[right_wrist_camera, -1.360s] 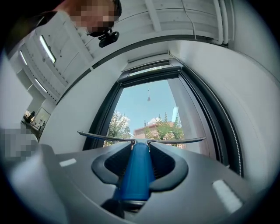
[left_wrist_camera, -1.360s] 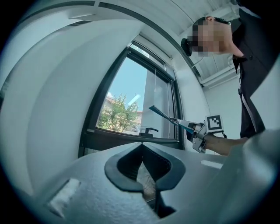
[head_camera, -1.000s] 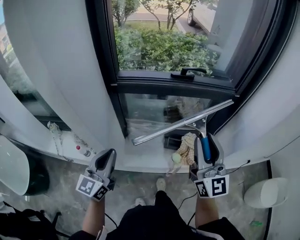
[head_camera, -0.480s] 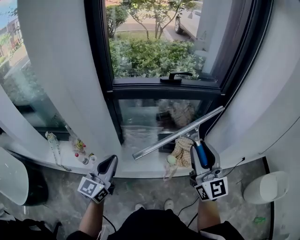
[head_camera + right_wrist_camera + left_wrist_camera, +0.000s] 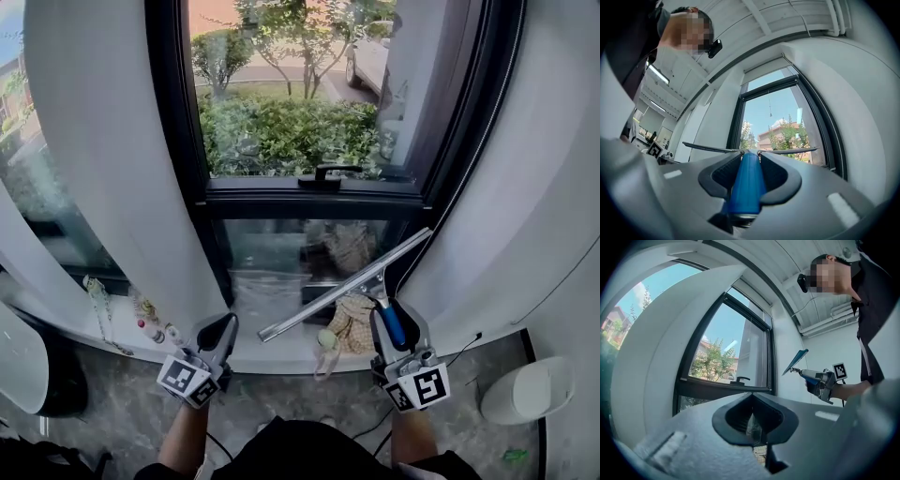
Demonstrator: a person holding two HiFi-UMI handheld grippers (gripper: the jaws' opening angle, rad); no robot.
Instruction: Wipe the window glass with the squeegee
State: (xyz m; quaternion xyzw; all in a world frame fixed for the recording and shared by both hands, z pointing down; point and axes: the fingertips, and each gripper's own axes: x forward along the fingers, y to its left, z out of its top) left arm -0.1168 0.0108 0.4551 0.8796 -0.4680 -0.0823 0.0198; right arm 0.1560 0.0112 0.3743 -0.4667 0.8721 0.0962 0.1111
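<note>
The squeegee (image 5: pixel 347 283) has a long metal blade and a blue handle (image 5: pixel 392 323). My right gripper (image 5: pixel 389 309) is shut on that handle and holds the blade slanted, its right end higher, in front of the lower window pane (image 5: pixel 272 248). In the right gripper view the blue handle (image 5: pixel 746 183) runs between the jaws and the blade (image 5: pixel 787 151) lies across the window. My left gripper (image 5: pixel 223 328) hangs low at the left, shut on nothing, apart from the glass. From the left gripper view (image 5: pixel 752 398) the squeegee (image 5: pixel 796 361) shows at the right. Above is the upper pane (image 5: pixel 291 103).
A black window handle (image 5: pixel 323 173) sits on the frame bar between the panes. White curved walls flank the window. On the sill lie a cloth bundle (image 5: pixel 352 323) and small bottles (image 5: pixel 150 323). A white bin (image 5: pixel 525 389) stands on the floor at the right.
The head view has tilted upward, showing more of the upper pane. My right gripper with the squeegee has drifted slightly left. The left gripper has hardly moved.
</note>
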